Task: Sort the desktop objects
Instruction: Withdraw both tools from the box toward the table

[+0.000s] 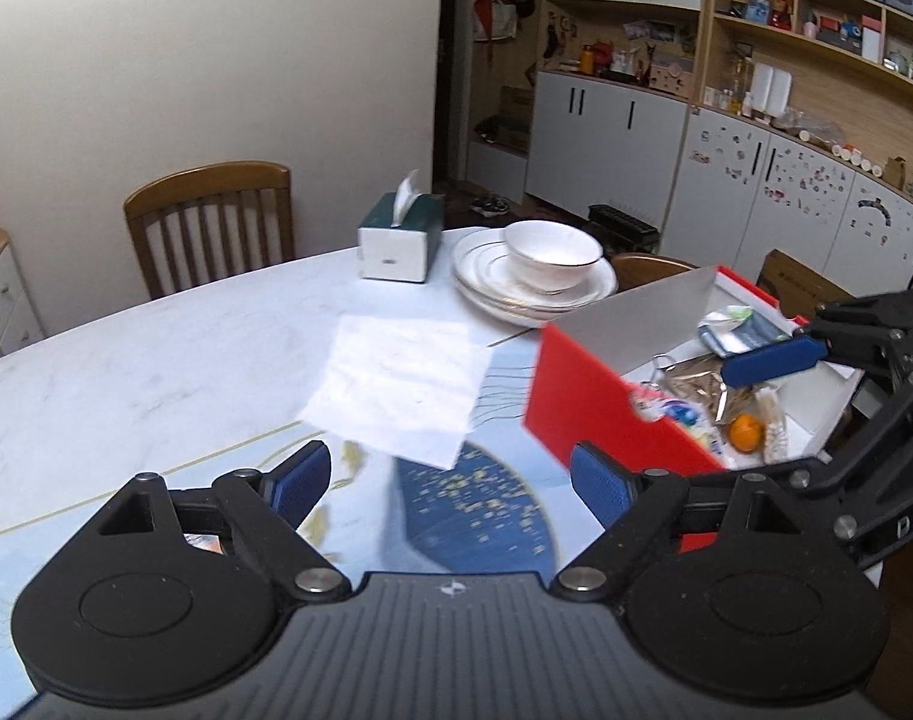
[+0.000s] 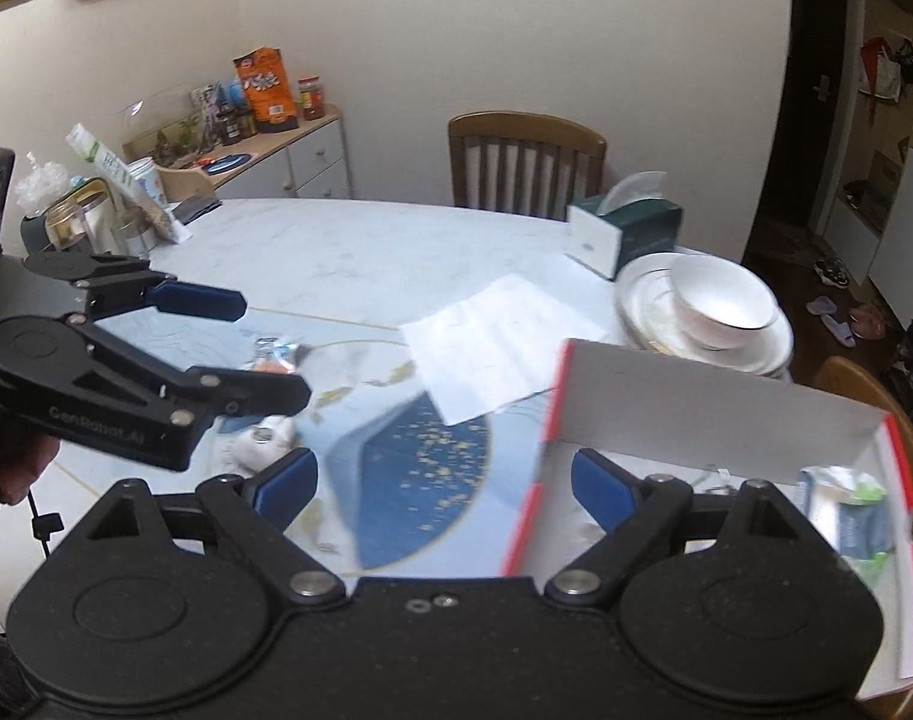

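The red box [image 1: 600, 414], white inside, sits at the right edge of the marble table [image 1: 156, 372] and serves here as the anchor for everything else. Inside it lie an orange fruit [image 1: 746, 432], crinkled gold wrappers [image 1: 705, 384] and a pale green and blue packet [image 1: 735, 330] toward its far corner (other small items in there are too jumbled to name). The left gripper [image 1: 450, 480] hangs just left of the box's near red wall, its blue pads spread wide with nothing between them, only the blue patterned patch of the tabletop showing below. The right gripper [image 2: 444, 483] hovers at the box's left front corner, one blue finger over the box's interior and the other outside it over the table; its jaws are likewise wide apart and empty. Just beyond the box to the left lies a flat white sheet of paper [image 1: 402, 387]. Behind the box stands a stack of white plates [image 1: 498, 288] with a white bowl [image 1: 552, 255] on top, and left of those a green tissue box [image 1: 399, 237]. Well to the left of the box, seen past the left gripper in the right wrist view, a small white round object [image 2: 264, 441] and a crumpled wrapper [image 2: 276, 357] rest on the table, blurred.
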The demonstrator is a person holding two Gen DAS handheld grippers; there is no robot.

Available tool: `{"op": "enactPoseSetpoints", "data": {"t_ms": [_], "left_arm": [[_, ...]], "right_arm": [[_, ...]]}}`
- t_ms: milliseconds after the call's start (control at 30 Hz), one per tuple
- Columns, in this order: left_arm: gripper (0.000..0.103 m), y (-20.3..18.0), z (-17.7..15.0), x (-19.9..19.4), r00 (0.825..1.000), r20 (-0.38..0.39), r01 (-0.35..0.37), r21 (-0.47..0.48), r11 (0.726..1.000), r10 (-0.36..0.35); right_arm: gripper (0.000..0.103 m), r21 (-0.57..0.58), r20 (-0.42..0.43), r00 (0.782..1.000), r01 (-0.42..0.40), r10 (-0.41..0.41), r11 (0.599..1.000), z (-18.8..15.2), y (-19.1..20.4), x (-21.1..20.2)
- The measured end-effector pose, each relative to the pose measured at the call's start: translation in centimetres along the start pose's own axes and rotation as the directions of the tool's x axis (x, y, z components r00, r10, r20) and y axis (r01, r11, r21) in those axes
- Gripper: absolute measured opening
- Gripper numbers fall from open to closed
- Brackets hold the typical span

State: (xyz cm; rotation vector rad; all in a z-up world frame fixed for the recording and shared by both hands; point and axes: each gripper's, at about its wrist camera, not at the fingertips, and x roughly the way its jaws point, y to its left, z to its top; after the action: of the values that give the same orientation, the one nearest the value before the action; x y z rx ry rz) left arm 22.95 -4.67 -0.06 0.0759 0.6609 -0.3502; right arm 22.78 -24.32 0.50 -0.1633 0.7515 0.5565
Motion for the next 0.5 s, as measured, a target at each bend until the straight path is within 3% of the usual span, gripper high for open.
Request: {"op": "enactPoseSetpoints", "data": {"t_ms": [100, 167, 200, 500], "left_arm": [[0.089, 1.7, -0.5, -0.3, 1.000, -0.005, -0.014, -0.018, 1.000, 0.014], [0.102, 2.8, -0.8, -0.5, 1.000, -0.009, -0.027, -0.025, 0.999, 0.027], [0.103, 3.4, -1.1, -0.6, 0.999, -0.006, -0.034, -0.027, 0.999, 0.034], [0.103, 8.4, -2.7, -0.4, 0.995, -0.042, -0.094, -0.086, 0.992, 0.090]], "right_arm": [[0.092, -0.001, -0.012, 1.000, -0.002, 0.002, 1.000, 0.0, 1.7, 0.9], [0.092, 0.002, -0.018, 1.000, 0.000, 0.000, 1.000, 0.0, 2.7, 1.4], [0.092, 0.003, -0.019, 1.000, 0.001, -0.001, 1.000, 0.0, 3.2, 1.7], [0.094, 0.002, -0.031, 0.999, 0.018, -0.018, 1.000, 0.0, 7.4, 4.4]]}}
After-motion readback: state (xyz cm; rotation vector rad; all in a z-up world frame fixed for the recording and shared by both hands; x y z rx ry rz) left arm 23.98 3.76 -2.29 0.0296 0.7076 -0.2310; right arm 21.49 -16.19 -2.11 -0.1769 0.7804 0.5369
